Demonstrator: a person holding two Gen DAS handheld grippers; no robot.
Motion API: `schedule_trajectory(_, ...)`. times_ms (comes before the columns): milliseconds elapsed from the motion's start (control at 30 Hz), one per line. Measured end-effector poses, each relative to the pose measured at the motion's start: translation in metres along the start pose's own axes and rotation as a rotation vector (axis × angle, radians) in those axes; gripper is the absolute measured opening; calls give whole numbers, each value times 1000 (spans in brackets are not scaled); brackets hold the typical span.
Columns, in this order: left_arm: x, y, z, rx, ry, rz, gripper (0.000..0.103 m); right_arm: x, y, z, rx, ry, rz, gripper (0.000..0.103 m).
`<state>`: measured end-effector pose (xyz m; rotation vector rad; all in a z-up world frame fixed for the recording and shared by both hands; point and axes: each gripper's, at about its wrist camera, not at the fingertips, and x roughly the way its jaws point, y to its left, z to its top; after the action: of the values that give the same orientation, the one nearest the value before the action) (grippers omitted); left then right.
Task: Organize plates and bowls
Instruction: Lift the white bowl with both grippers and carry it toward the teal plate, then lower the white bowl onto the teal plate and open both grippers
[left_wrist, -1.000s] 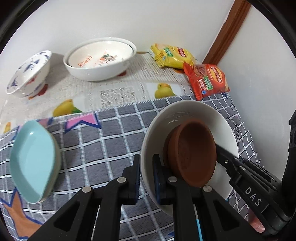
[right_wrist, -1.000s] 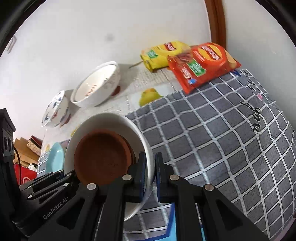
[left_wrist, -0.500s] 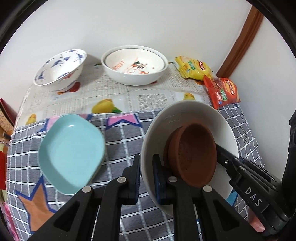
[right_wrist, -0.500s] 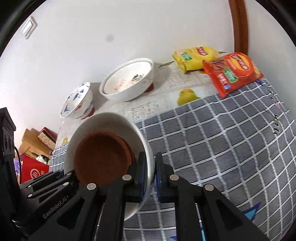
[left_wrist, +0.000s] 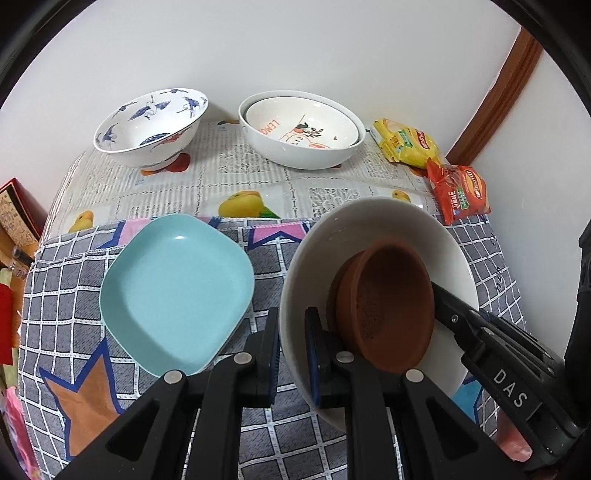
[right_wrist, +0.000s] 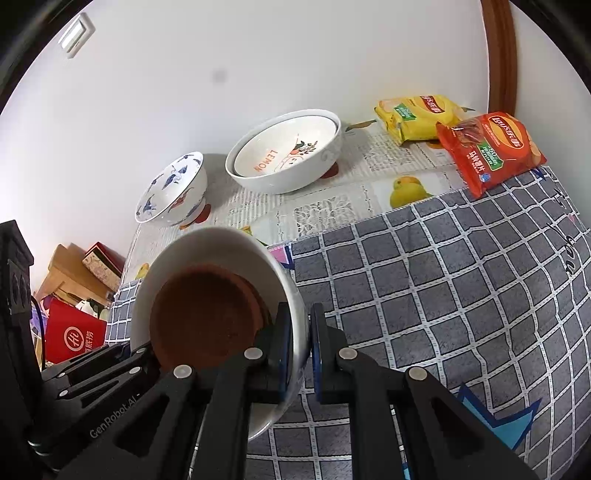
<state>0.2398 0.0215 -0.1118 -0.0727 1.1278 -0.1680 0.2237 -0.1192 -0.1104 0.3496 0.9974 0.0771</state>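
Both grippers pinch opposite rim edges of the white bowl (left_wrist: 373, 221): left gripper (left_wrist: 291, 354) at its near-left, right gripper (right_wrist: 299, 350) at its right. The brown dish (left_wrist: 388, 306) sits inside. The turquoise plate (left_wrist: 173, 291) lies just left; gray checked cloth (right_wrist: 443, 288) spreads bare to the right.

- The checked cloth (right_wrist: 443, 295) on the worktop lies bare on its right half, giving a hand-held gripper open room there.
- A teal plate (left_wrist: 173, 291) takes up the cloth's left part.
- Along the wall a blue-patterned bowl (left_wrist: 147, 129) and nested white bowls (left_wrist: 303, 136) stand near each other, with a narrow gap between.
- A yellow snack bag (right_wrist: 417, 116) and a red snack bag (right_wrist: 487, 151) fill the far right corner.
- Boxes (right_wrist: 74, 280) crowd the space left of the worktop.
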Motion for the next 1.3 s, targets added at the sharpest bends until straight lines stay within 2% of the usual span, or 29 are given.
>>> schedule_trajectory(733,-11,46,3,-53,-20,18,13,18,47,0,-49,13,28,10)
schedule_trajectory(1300,9,107,11,-138,8,54,13,68,95,4,-130,68,50,10)
